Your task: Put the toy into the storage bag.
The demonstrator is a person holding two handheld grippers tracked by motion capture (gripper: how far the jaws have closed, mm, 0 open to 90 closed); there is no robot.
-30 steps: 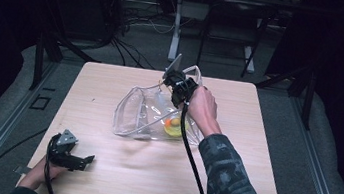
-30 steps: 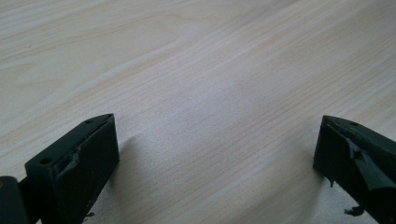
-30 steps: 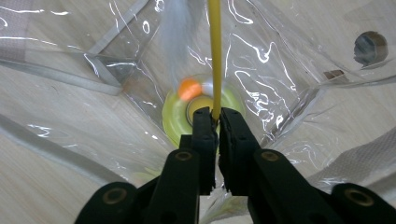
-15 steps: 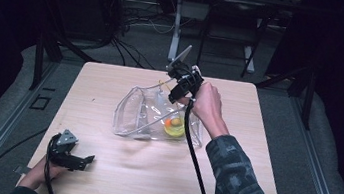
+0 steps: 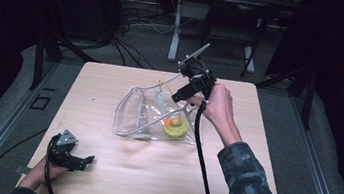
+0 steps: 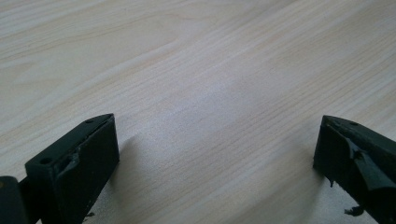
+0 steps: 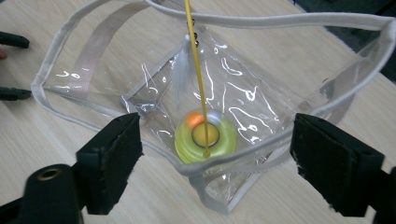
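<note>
Desk (image 5: 113, 180), pale wood, largest thing in the high view; bare grain between the left claw's jaws in the left gripper view. Clear bag (image 5: 149, 117) with grey-white trim lies near the middle of the desk, mouth open toward the far right; same spot as a second ago, though its upper edge sits a little differently. Seen from the right gripper view, the bag (image 7: 243, 102) gapes wide, its rim running across between the two jaws without touching either pad. Inside, at the bottom, a yellow-green ring toy (image 5: 176, 127) with an orange ball against it; in the right gripper view the ring (image 7: 204, 136) lies flat on the bag's floor, and a thin yellow cord (image 7: 196, 70) hangs down over it. Right claw (image 5: 180, 97) is held above the far right edge of the bag, pointing down and toward the bag's mouth; a second ago it sat lower, down at the bag's rim, and it has since lifted and drawn back toward the far side. Its jaws have just been opening and now stand wide, holding nothing. Left claw (image 5: 86, 160) rests at the near left corner of the desk, well apart from the bag, unmoved since the earlier frames; jaws wide apart, nothing between them.
</note>
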